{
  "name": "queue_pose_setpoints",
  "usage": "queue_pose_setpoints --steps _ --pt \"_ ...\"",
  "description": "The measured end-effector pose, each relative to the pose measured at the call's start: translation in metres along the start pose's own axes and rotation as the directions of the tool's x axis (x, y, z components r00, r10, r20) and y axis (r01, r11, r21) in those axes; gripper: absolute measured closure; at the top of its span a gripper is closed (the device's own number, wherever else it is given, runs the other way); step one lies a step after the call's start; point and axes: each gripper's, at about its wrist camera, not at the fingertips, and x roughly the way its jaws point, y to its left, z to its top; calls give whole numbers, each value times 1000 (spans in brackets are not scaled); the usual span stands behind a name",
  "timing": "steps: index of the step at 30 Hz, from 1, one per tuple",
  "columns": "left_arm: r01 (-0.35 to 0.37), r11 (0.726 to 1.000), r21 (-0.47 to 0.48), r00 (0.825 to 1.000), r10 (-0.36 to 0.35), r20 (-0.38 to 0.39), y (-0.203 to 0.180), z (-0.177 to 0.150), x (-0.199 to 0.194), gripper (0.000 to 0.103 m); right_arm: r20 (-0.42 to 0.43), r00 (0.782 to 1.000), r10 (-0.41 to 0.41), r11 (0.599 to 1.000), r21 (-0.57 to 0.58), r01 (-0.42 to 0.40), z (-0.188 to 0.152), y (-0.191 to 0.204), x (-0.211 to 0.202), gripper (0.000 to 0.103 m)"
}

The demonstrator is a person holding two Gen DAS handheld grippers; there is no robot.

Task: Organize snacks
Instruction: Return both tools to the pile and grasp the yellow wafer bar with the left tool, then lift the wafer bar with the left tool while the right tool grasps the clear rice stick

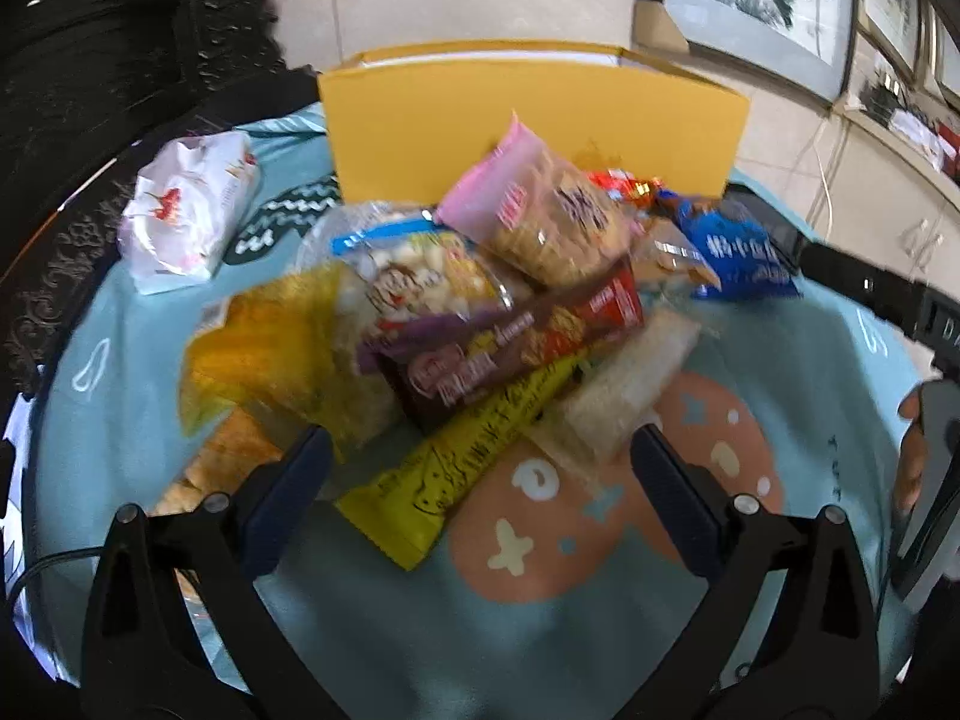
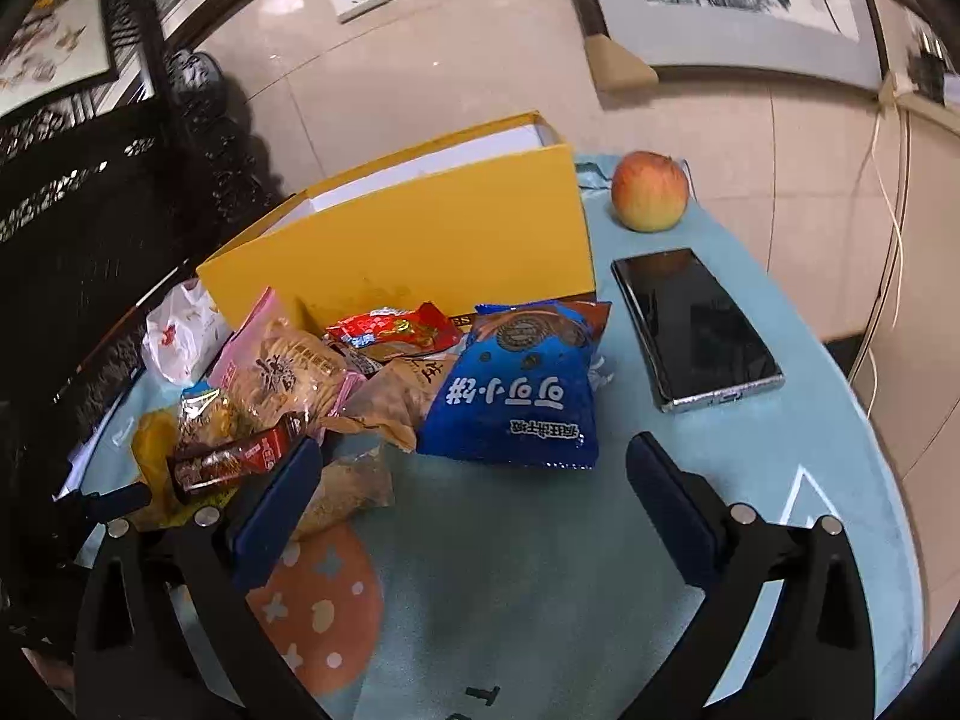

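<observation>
A heap of snack packets lies on the round table in front of an open yellow box [image 1: 528, 120], which also shows in the right wrist view [image 2: 414, 246]. The heap holds a long yellow packet [image 1: 468, 456], a brown and red bar [image 1: 510, 348], a pink cracker bag [image 1: 540, 210] and a blue cookie bag [image 2: 522, 384] [image 1: 738, 252]. My left gripper [image 1: 480, 456] is open and empty, its fingers either side of the long yellow packet's near end. My right gripper [image 2: 474, 468] is open and empty, just short of the blue cookie bag.
A white tissue pack [image 1: 186, 210] lies at the left of the heap. A black phone [image 2: 696, 330] and an apple [image 2: 651, 192] lie right of the box. The table carries a light blue cloth [image 2: 540, 570]. A dark carved screen [image 2: 90, 180] stands at the left.
</observation>
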Motion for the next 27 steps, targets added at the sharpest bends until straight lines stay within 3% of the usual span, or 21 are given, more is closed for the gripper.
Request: queue_pose_setpoints --steps 3,6,7,9,11,12,19,23,27 --pt "29 999 18 999 -29 -33 -2 -4 9 8 -8 1000 8 1000 -9 -8 -1 3 1 1" --pt "32 999 31 998 -31 -55 -3 -6 20 23 -11 1000 7 1000 -15 -7 -2 4 2 1" --pt "43 999 29 997 -41 -64 -3 -6 22 36 -12 1000 5 1000 -15 -5 -2 4 2 1" --pt "59 998 30 996 -57 -67 -3 -5 23 46 -16 1000 3 1000 -15 -3 -3 4 3 1" --pt "68 997 38 995 -66 -70 -4 -4 20 74 -18 1000 3 1000 -14 -3 -3 4 3 1" --pt "103 994 25 992 -101 -80 -5 -4 17 79 -18 1000 2 1000 -14 -2 -3 4 3 1" --pt "119 993 -3 991 -119 -61 -5 -11 1 81 -35 999 30 999 -19 -31 -4 6 5 1" --pt "130 991 -36 990 -132 -54 2 -14 1 81 -107 983 152 987 -32 -156 -9 17 12 1" --pt "160 986 -50 986 -162 -49 7 -18 5 80 -115 978 176 965 -178 -195 -14 44 6 1"
